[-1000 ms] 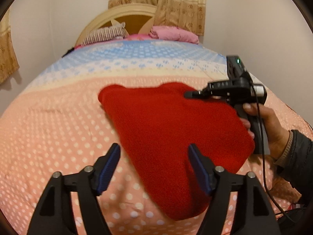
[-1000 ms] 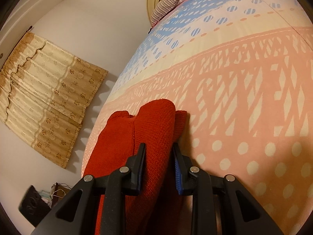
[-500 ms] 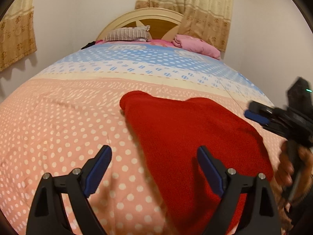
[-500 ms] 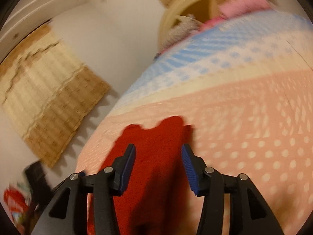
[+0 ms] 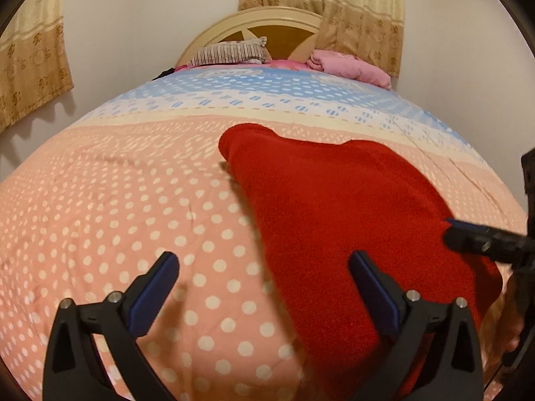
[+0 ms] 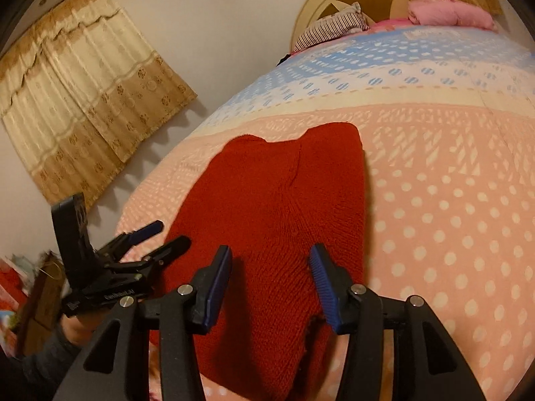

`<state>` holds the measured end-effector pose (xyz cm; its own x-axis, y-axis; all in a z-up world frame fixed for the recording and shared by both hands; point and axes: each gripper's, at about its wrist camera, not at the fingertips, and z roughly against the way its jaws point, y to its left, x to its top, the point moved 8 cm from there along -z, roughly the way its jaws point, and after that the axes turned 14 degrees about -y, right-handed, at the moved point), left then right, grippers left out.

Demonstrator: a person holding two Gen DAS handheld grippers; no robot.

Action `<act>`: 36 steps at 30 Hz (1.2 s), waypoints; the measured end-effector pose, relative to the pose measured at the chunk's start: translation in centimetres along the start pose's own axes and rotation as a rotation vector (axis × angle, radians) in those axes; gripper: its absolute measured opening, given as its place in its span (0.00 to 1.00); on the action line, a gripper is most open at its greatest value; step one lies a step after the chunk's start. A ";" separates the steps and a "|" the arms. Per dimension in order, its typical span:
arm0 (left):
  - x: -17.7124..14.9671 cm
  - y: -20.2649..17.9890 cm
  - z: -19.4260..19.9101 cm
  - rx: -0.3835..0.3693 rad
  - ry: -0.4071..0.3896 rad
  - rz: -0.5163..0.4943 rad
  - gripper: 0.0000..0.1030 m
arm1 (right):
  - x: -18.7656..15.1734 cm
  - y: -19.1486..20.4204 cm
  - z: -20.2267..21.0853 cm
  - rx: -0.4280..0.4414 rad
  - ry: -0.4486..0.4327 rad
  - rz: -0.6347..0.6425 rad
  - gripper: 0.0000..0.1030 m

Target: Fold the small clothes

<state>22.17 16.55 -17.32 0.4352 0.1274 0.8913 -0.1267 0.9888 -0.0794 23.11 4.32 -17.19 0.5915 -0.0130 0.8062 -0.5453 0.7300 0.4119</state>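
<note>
Faint white lettering is showing on the black body of the left claw (image 6: 157, 240), low beside the red garment (image 6: 277, 220), but it is staying too blurred to read.

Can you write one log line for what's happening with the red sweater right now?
red sweater: flat on bed | left gripper: open, empty | right gripper: open, above sweater

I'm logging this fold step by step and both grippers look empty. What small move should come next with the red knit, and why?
Probably bring the left gripper down onto the near left edge of the red knit garment and close on it. Its jaws, which have just been opening, stand wide with nothing between them, while the right gripper hangs open above the cloth. The garment lies loose on the dotted bedspread, still needing another fold.
</note>
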 end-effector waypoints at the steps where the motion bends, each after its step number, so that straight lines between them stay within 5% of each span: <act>1: 0.0 0.1 0.1 0.002 0.001 0.011 1.00 | -0.3 -0.2 -0.3 -0.006 -0.006 0.011 0.49; 5: 0.8 -0.1 1.5 0.029 -0.012 -0.026 1.00 | 0.6 -0.3 1.0 0.002 -0.034 -0.057 0.49; 15: 6.1 -2.0 6.7 0.005 -0.151 -0.066 1.00 | 2.0 3.7 7.6 -0.133 -0.157 0.130 0.53; 21: 8.1 -3.4 9.0 -0.027 -0.210 -0.080 1.00 | 3.9 5.3 11.0 -0.141 -0.254 0.174 0.60; 36: 8.7 -3.9 9.8 -0.022 -0.235 -0.099 1.00 | 4.9 6.4 12.1 -0.150 -0.275 0.191 0.62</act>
<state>17.73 13.00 -4.88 0.2256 0.0106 0.9742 -0.0735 0.9973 0.0061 15.36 0.69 -5.45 0.2947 -0.0350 0.9550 -0.5252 0.8290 0.1924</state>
